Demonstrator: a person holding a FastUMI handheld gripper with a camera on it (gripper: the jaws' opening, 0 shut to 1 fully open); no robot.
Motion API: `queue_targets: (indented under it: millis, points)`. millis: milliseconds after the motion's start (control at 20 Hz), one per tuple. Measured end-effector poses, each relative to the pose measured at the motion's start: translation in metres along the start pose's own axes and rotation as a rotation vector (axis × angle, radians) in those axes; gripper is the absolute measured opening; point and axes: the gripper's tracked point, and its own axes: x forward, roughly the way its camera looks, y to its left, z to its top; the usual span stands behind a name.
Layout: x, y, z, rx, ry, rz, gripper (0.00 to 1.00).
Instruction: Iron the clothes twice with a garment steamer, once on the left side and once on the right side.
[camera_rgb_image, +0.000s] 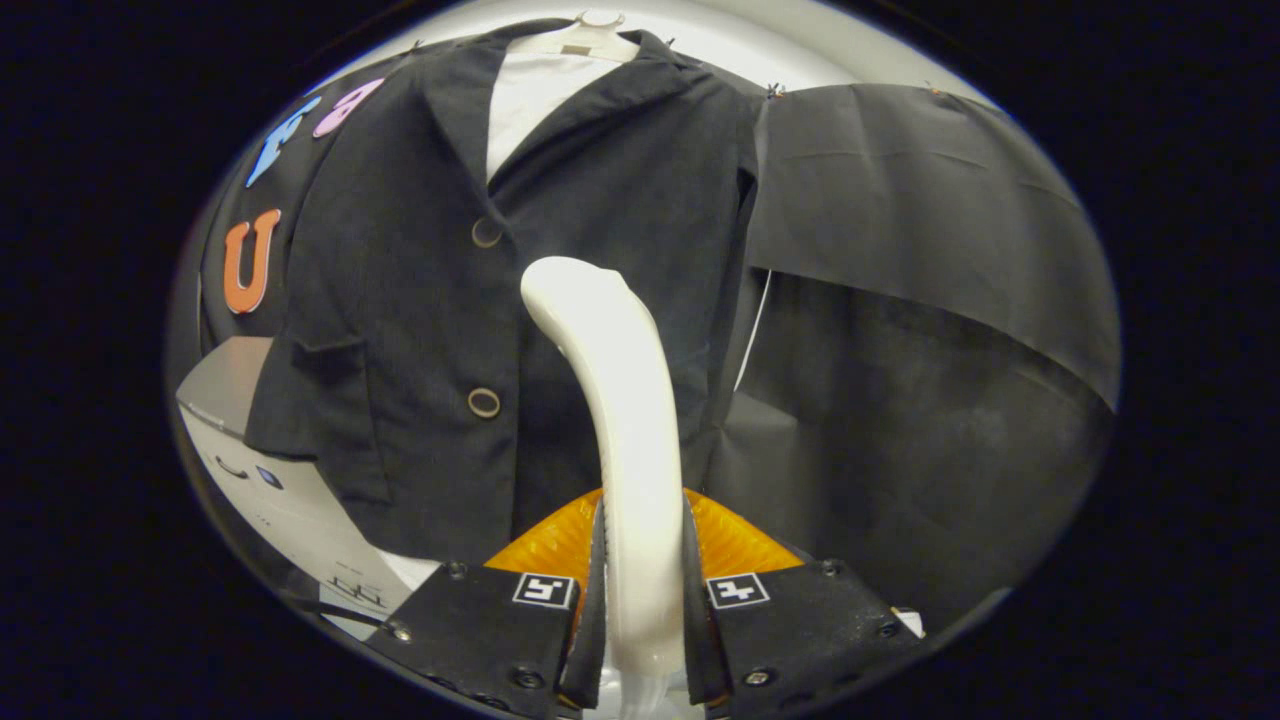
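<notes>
Garment steamer with a glossy white curved plastic handle (625, 420) stands upright between the two black fingers of our gripper (640, 625), and both fingers press against the handle's sides, so we have it firmly grasped. Its rounded top bends toward the left and sits right in front of the dark charcoal button-front jacket (420, 300), over the panel just right of the button line; we cannot tell whether it touches the cloth. An orange ribbed part (735, 540) shows behind the handle just above the fingers. We see the jacket hanging on a pale hanger (580, 35) over a white inner garment (530, 95), with two round rimmed buttons (485, 402) down its front, one above the other, to the left of the handle. Black cloth (920, 250) covers the wall to the right of the jacket, one sheet overlapping another. Beneath the jacket's left hem sits a grey-white box-shaped unit (270, 490), its surface partly covered by the fabric.
</notes>
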Motion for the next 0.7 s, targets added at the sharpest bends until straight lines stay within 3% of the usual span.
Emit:
queue_targets:
  millis: [700]
  points:
    - [0.007, 0.018, -0.093, -0.005, 0.148, 0.006, 0.35]
